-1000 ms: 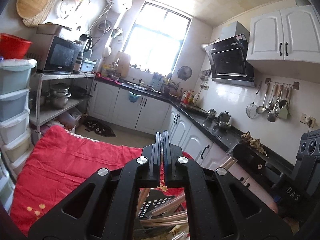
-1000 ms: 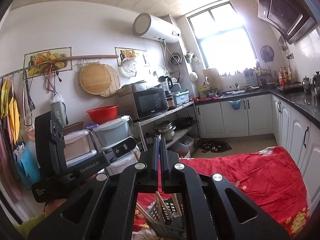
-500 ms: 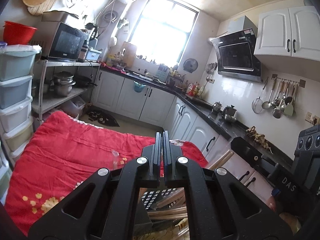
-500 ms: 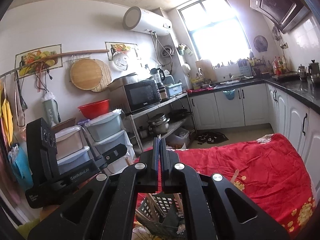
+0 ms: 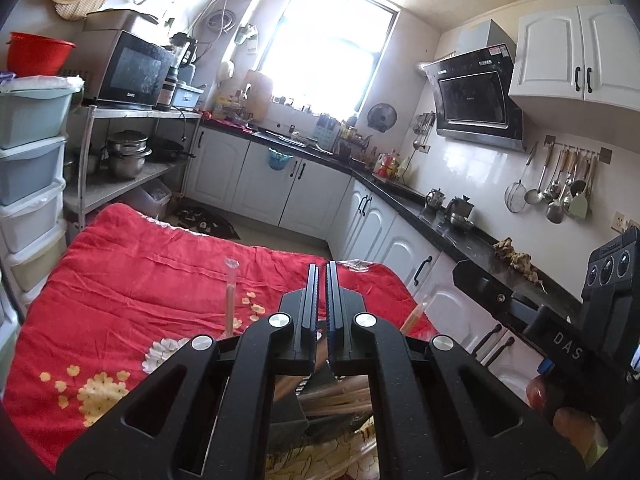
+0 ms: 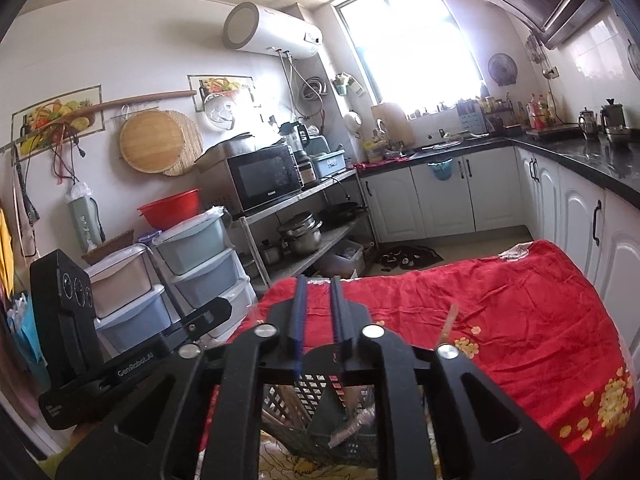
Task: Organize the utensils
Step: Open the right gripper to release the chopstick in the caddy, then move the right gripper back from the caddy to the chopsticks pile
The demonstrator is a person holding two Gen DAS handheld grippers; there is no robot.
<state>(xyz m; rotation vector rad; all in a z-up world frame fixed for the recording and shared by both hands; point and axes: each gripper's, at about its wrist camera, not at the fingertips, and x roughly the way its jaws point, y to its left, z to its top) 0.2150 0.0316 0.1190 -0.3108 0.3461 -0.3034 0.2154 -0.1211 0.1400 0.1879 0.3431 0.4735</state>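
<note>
A dark lattice utensil basket (image 6: 320,412) stands on the red quilt, low under both grippers, with wooden chopsticks (image 5: 336,398) and other utensils in it. A clear-topped stick (image 5: 231,296) rises from it at the left, another stick (image 6: 449,322) at the right. My left gripper (image 5: 322,276) is above the basket with its jaws almost touching and nothing between them. My right gripper (image 6: 319,284) is above the basket with its jaws a little apart and empty. Each gripper shows in the other's view: the right gripper's body (image 5: 600,292) and the left gripper's body (image 6: 100,340).
The red flowered quilt (image 5: 132,280) covers the work surface. Stacked plastic drawers (image 6: 192,264) and a metal rack with a microwave (image 6: 264,176) stand at the left. White cabinets with a black counter (image 5: 420,204) run along the right and far side.
Both views have tilted down toward the quilt and basket. My right gripper's jaws have opened a little; the left's remain nearly closed.
</note>
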